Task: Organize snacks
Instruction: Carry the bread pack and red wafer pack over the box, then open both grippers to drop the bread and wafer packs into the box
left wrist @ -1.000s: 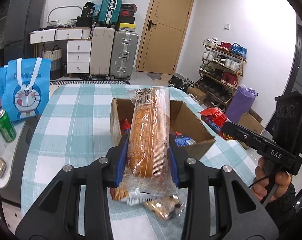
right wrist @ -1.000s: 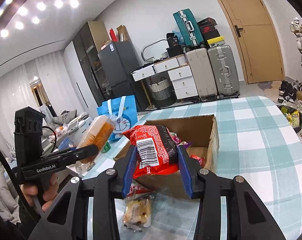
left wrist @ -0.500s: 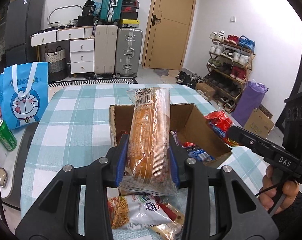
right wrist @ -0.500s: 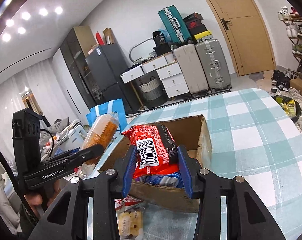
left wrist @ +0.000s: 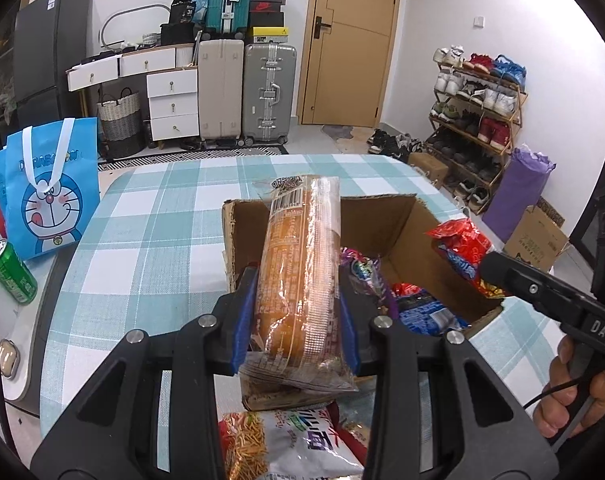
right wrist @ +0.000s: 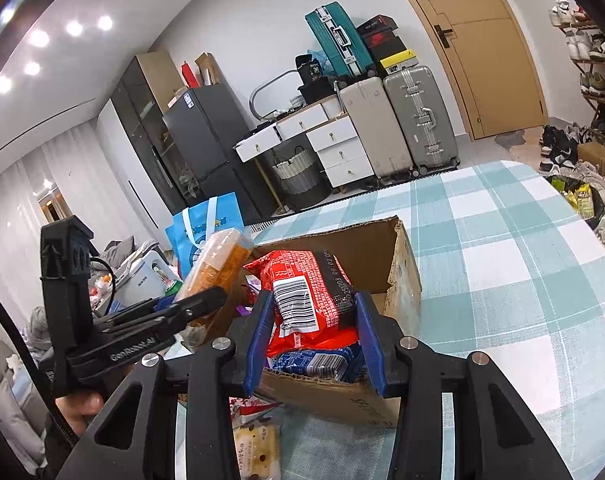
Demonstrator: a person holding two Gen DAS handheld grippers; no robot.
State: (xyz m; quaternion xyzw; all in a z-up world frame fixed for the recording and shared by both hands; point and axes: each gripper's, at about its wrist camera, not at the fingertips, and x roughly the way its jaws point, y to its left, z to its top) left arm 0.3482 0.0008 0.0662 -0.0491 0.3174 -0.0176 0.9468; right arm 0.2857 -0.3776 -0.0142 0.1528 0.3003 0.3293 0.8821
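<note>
Left gripper (left wrist: 296,316), pinching an orange snack pack (left wrist: 300,276), has moved over the cardboard box (left wrist: 398,216), the right gripper (right wrist: 312,340) alongside clamping a red packet (right wrist: 306,296), both seemingly ready to drop in.

Long clear-wrapped orange snack pack (left wrist: 300,280): standing tilted above open brown cardboard box (left wrist: 398,216). Red crinkly snack bag (right wrist: 306,300): hanging over box, above blue packets (right wrist: 318,362) lying inside.

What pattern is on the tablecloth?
A teal-and-white check; the tablecloth shows best in the right wrist view.
</note>
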